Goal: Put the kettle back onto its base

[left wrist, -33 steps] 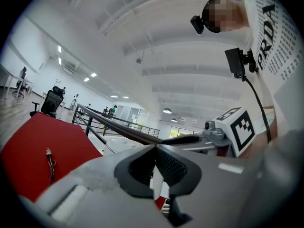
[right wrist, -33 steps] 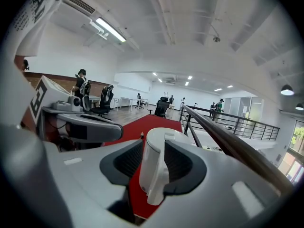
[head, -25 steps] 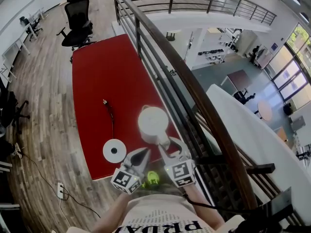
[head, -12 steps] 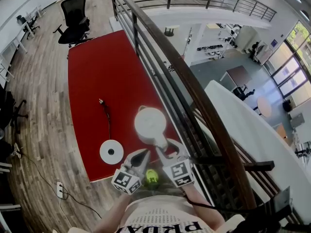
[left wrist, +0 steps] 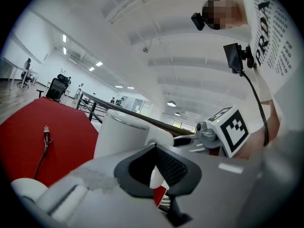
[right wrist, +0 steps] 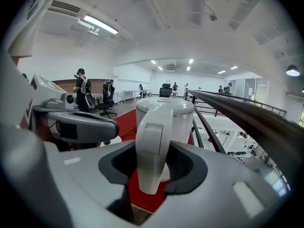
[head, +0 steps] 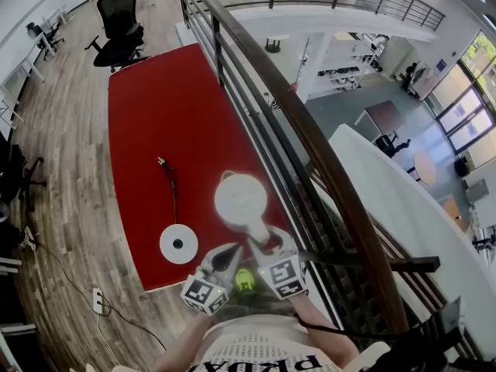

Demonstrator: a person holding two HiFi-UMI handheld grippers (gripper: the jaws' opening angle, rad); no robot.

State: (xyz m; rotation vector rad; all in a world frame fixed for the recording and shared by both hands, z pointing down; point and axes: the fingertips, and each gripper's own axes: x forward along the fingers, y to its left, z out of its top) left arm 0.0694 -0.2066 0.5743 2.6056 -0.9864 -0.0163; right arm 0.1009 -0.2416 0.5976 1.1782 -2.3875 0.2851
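Observation:
A white kettle point(head: 240, 198) stands upright near the right front of the red table point(head: 155, 115); it also shows as the kettle point(right wrist: 164, 115) in the right gripper view. Its round white base point(head: 179, 244) lies to its left, apart from it. My right gripper point(head: 261, 237) has the kettle's handle point(right wrist: 151, 146) between its jaws, which are closing; a dark gap still shows beside the handle. Left of the handle, my left gripper point(head: 229, 254) is shut and empty, its tips pointing at the kettle point(left wrist: 121, 137).
The base's black cord and plug point(head: 169, 178) trail back over the table. A dark railing point(head: 310, 146) runs close along the table's right side, with a drop beyond it. A black office chair point(head: 120, 25) stands at the far end. A power strip point(head: 97, 301) lies on the wooden floor.
Both grippers have sunk slightly toward the table's front edge. The kettle and the base keep the same spacing.

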